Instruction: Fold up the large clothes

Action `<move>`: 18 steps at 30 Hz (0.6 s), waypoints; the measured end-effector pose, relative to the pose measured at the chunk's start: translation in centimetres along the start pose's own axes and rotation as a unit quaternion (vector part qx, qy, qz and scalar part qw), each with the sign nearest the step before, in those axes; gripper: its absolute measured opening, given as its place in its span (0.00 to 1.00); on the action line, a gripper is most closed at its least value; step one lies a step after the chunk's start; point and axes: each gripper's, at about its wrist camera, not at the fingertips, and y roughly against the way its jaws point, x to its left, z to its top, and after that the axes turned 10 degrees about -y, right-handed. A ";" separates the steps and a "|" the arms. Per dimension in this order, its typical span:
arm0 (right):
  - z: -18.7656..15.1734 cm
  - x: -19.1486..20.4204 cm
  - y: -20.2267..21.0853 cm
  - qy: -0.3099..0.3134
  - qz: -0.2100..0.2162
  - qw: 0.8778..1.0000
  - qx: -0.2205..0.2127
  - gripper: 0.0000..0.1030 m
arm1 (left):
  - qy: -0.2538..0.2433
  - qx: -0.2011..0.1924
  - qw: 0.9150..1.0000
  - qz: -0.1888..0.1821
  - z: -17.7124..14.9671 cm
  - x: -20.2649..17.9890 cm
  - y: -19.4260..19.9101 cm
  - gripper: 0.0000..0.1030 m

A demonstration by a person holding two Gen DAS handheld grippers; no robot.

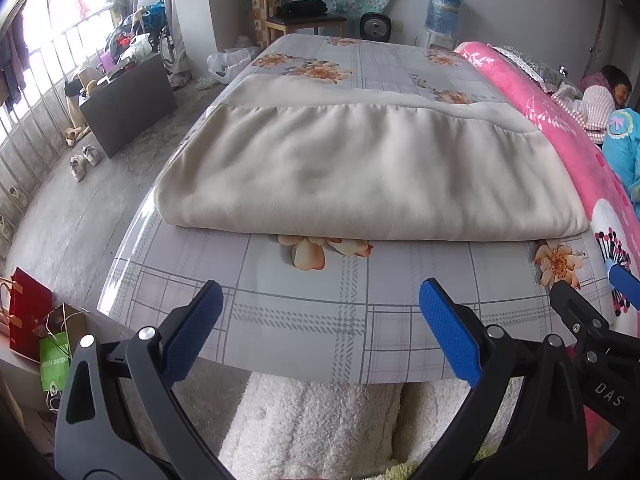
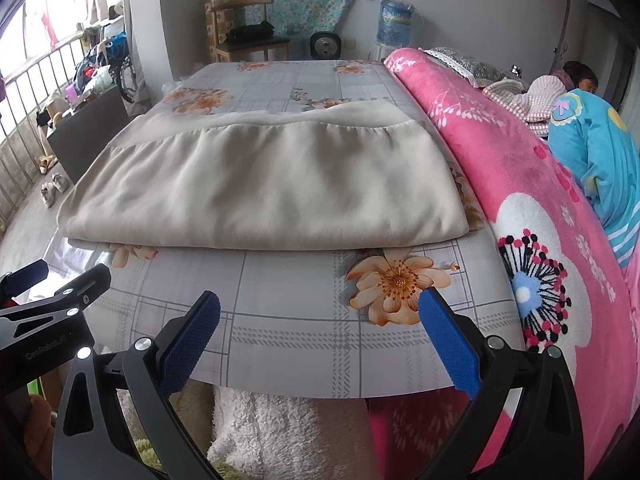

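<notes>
The left gripper [image 1: 320,332] has its jaws released, the two blue pads spread wide with nothing between them; they hang over the near edge of the tabletop [image 1: 304,320], which wears a grey checked cover printed with orange flowers. The right gripper [image 2: 320,332] is the same: jaws spread apart and empty, above that same near edge. The two tools sit side by side, each showing at the rim of the other's view.

Straight ahead of both sets of jaws, apart from them across a strip of bare cover, lies the beige garment [image 1: 360,176] [image 2: 260,184]. It is folded into a broad, flat rectangle, its thick folded edge facing the jaws and a seam running across its far part, with a single lower layer reaching a little farther back. It lies flat on the tabletop.

To the right of the jaws a pink floral blanket [image 2: 520,200] runs along the tabletop's side, just beside the garment's right end. Below the jaws, under the tabletop's edge, is white fluffy fabric [image 1: 320,420]. Beyond the far end stand a wooden chair [image 1: 296,4] and a water bottle [image 1: 444,8].
</notes>
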 end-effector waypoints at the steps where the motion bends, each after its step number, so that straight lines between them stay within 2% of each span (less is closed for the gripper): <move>1: 0.0 0.0 0.0 0.000 0.000 1.000 0.001 0.94 | 0.000 0.000 1.000 0.000 0.0 0.0 0.0 0.92; 18: -0.1 0.2 -0.3 0.002 0.003 1.000 0.005 0.94 | 0.000 0.000 1.000 0.001 0.0 0.0 0.0 0.92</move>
